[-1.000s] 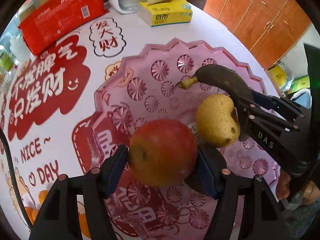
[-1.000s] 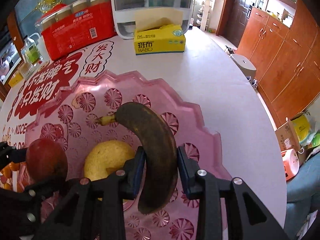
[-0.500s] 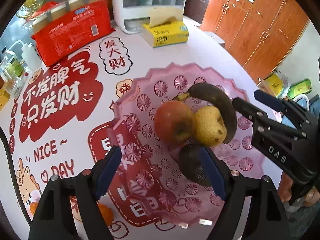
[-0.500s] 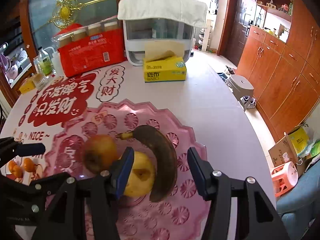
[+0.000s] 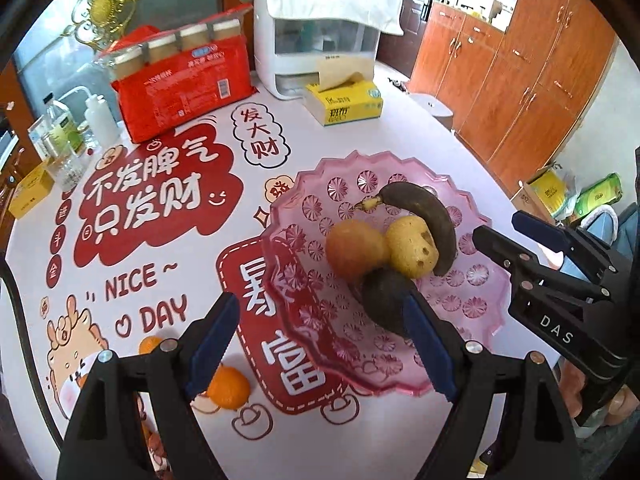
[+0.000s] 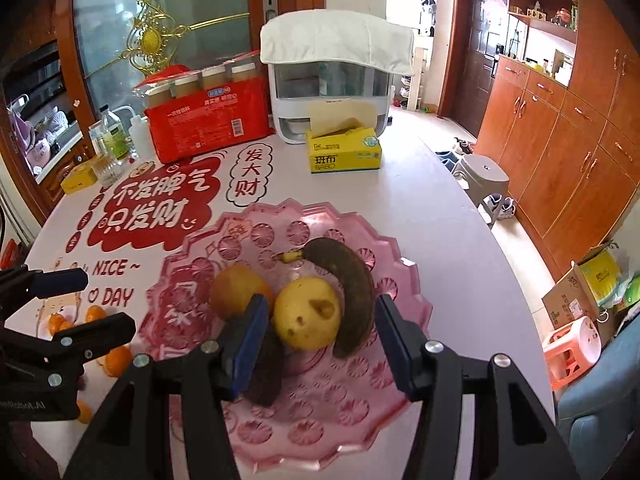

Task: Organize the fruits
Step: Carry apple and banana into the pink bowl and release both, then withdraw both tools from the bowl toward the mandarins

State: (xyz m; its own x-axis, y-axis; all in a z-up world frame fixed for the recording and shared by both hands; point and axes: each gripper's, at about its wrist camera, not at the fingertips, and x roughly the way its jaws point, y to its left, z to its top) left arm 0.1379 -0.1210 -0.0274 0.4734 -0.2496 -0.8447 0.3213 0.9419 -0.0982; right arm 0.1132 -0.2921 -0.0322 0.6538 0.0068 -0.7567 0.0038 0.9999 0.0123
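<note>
A pink scalloped plastic tray (image 5: 460, 344) (image 6: 360, 420) sits on the table. In it lie a red-orange apple (image 5: 354, 250) (image 6: 236, 290), a yellow pear (image 5: 412, 252) (image 6: 308, 314), a blackened banana (image 5: 428, 218) (image 6: 348, 280) and a dark avocado-like fruit (image 5: 386, 304) (image 6: 268, 368). My left gripper (image 5: 324, 348) is open and empty, raised above the tray's near-left edge. My right gripper (image 6: 318, 346) is open and empty above the pear and banana. Small oranges (image 5: 228, 388) (image 6: 116, 360) lie on the table left of the tray.
At the back stand a yellow tissue box (image 6: 344, 152), a red pack of cups (image 6: 208, 120), a white covered appliance (image 6: 332, 80) and bottles (image 6: 112, 140). The table's right edge drops to the floor beside wooden cabinets (image 6: 560, 140).
My left gripper opened and let go of the apple in the tray; my right gripper opened and let go of the banana. Both grippers pulled up and back from the tray.
</note>
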